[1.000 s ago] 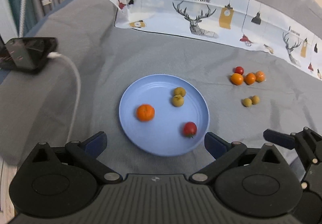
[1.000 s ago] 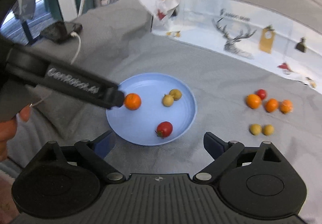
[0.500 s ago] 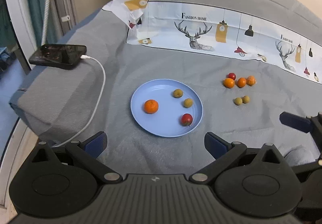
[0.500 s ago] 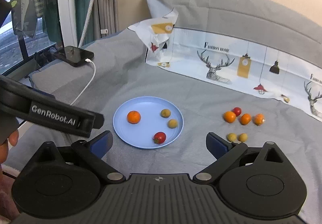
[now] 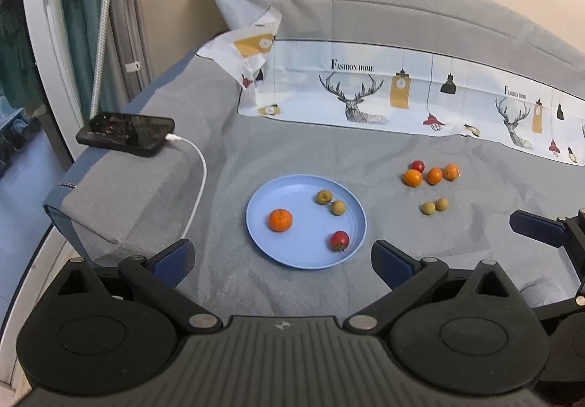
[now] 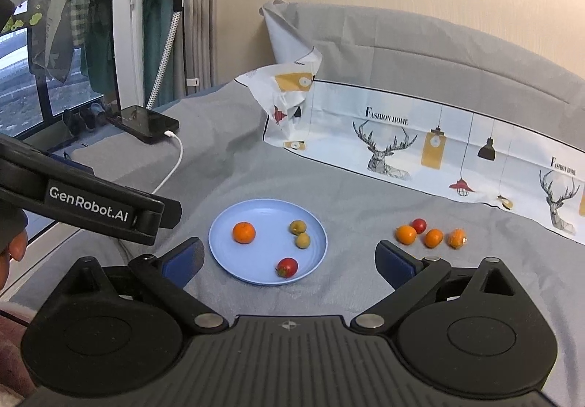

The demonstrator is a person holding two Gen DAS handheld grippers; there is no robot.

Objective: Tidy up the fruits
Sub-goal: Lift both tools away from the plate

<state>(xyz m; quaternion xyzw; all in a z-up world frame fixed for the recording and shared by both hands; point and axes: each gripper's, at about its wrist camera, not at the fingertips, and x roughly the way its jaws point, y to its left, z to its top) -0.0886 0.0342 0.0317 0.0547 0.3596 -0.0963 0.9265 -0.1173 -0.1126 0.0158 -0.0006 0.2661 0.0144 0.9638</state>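
- Left tongs (image 5: pixel 281 257) tilt downward over the grey bed (image 5: pixel 292 151), blue tips spread wide, nothing between them.
- Blue plate (image 5: pixel 263 235) holds one orange (image 5: pixel 280 219), two green fruits (image 5: pixel 331 201) and a red one (image 5: pixel 339 240).
- Loose fruits (image 5: pixel 431 176) lie on the bed right of the plate.
- Right tongs (image 6: pixel 289 257) point down more shallowly, spread apart, empty.
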